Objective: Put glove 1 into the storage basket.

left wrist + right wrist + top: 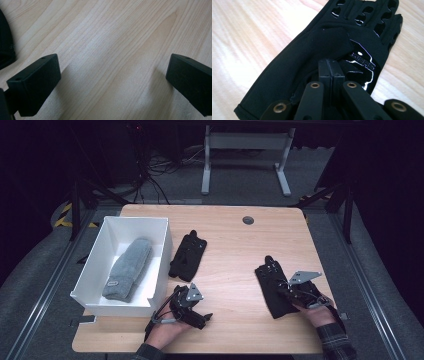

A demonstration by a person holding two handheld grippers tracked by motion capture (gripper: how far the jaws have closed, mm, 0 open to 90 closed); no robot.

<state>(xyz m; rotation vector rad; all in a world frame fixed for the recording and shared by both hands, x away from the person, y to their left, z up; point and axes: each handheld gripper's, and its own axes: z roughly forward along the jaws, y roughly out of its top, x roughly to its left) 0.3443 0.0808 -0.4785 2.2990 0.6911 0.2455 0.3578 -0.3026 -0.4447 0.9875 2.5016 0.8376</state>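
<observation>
My right gripper has its fingers clenched on a thin fold of the glove lying on the table, so I fear the fabric slips out when lifted, while my left gripper waits released.

The high view looks forward and down over the whole counter. Each gripper view skims it from close above, the right one pressed near a black glove also lying lower right in the high view.
</observation>
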